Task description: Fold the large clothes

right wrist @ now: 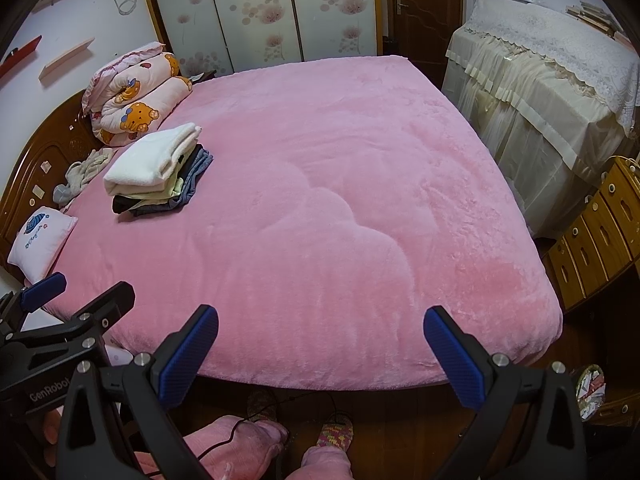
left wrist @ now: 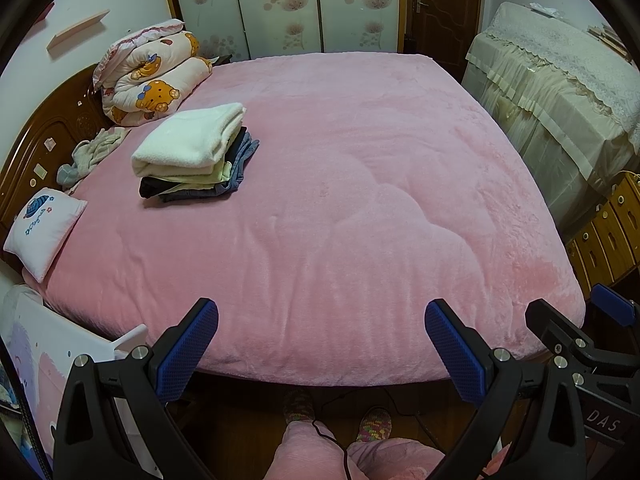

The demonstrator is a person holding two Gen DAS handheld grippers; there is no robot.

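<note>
Left gripper [left wrist: 321,340] jaws wide and empty, right gripper [right wrist: 321,340] jaws wide and empty, both above near bed edge, folded clothes stack [left wrist: 192,152] on pink bed [left wrist: 360,200] near headboard, rolled quilt [left wrist: 152,72] behind it

A pink plush bed [left wrist: 340,200] carried 1 stack of folded clothes [left wrist: 196,152] near the headboard side, a rolled quilt [left wrist: 152,76], a small pillow [left wrist: 42,232] and crumpled cloths [left wrist: 90,154].
</note>
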